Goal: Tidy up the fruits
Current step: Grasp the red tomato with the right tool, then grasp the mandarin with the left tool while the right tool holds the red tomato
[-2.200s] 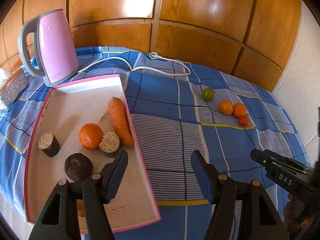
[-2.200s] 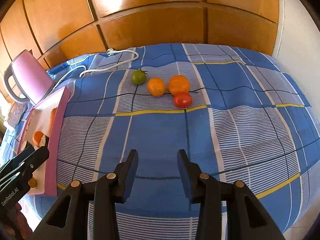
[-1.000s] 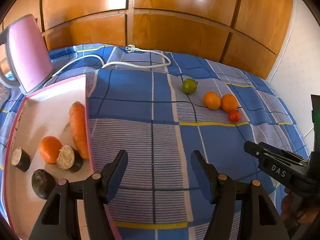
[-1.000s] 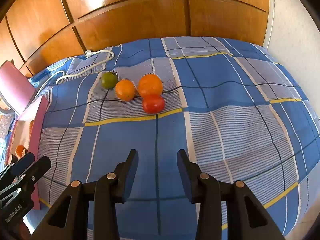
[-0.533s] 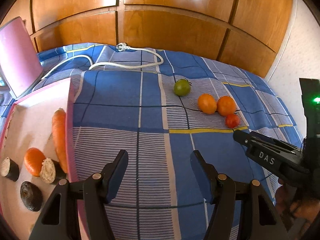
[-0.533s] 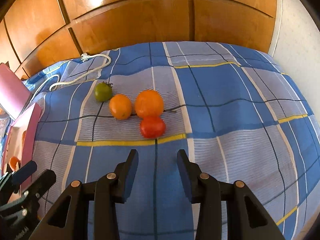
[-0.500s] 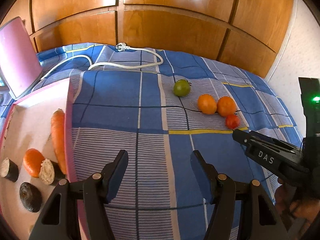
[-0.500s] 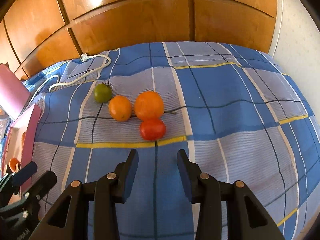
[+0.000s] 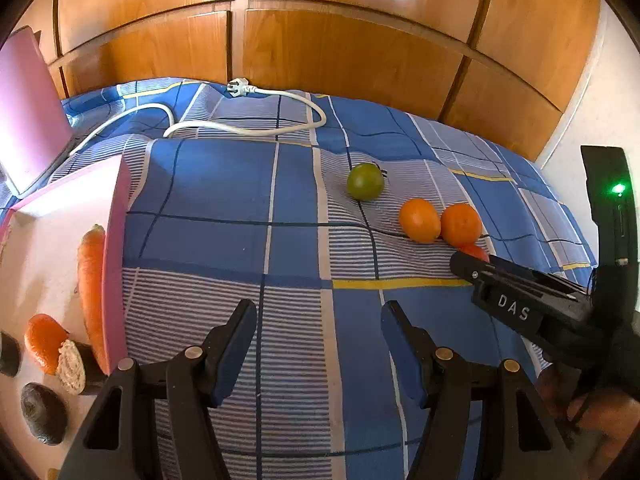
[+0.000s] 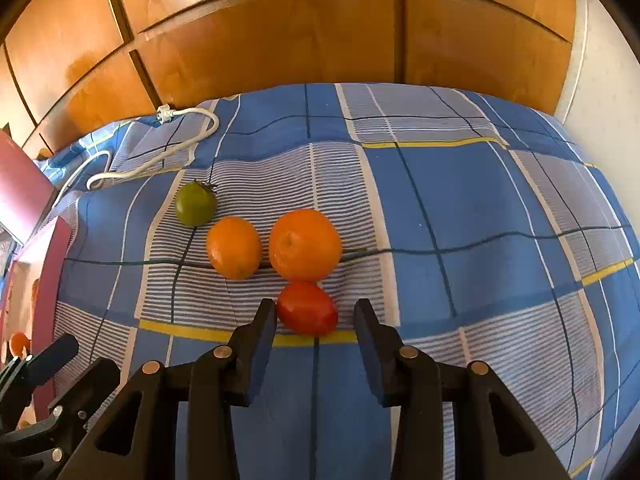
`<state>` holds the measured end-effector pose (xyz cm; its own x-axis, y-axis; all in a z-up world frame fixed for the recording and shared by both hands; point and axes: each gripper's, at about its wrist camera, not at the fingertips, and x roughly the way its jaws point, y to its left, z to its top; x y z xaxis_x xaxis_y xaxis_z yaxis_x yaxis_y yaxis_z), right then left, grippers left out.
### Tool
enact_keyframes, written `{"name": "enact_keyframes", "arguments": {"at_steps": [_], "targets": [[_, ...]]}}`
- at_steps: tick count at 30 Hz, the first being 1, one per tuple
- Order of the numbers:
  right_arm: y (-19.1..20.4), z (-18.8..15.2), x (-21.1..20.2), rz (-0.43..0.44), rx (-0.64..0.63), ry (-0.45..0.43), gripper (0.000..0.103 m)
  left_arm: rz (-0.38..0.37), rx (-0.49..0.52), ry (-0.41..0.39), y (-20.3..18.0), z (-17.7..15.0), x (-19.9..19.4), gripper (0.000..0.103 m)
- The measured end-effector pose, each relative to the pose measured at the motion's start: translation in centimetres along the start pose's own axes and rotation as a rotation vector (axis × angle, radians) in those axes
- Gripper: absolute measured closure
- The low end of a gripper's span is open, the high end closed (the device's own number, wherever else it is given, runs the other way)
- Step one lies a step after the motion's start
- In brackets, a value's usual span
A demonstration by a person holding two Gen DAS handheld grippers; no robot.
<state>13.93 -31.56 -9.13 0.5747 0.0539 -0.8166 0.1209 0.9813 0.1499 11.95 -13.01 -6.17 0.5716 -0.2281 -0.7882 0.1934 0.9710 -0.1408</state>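
Left wrist view: the left tool point(image 9: 318, 322) hangs released, its black plastic fingers spread over a blue plaid cloth point(image 9: 224, 184) — soft, rumpled, striped in white. At right centre lie a smooth green tomato point(image 9: 365, 181) and two glossy round oranges point(image 9: 419, 220), touching each other. The red tomato point(image 9: 474, 251) is mostly hidden behind the right tool's tip. At the left edge a pink-rimmed tray point(image 9: 116, 240) is cut off by the frame, holding a long carrot point(image 9: 91, 280); the dark lumps below it are hard to identify. A white cord point(image 9: 248, 130) loops before wood panels point(image 9: 340, 40).

Right wrist view: the right tool point(image 10: 315, 322) is released, empty — its fingers flank the red tomato point(image 10: 307, 309) at lower centre without clearly touching. The larger, dimpled orange point(image 10: 305, 245) sits just above it, touching. The left tool point(image 10: 52, 384) shows only partly at lower left.
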Motion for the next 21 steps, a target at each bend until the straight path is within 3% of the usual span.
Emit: {"name": "enact_keyframes", "arguments": {"at_steps": [3,21], "targets": [[0.3,0.1,0.2,-0.009,-0.025,-0.009,0.073,-0.004,-0.006,0.003,-0.1,0.2,0.4,0.041],[0.1,0.3,0.6,-0.016,-0.114,-0.009,0.073,-0.064,-0.023,0.016,-2.8,3.0,2.6,0.044]]}}
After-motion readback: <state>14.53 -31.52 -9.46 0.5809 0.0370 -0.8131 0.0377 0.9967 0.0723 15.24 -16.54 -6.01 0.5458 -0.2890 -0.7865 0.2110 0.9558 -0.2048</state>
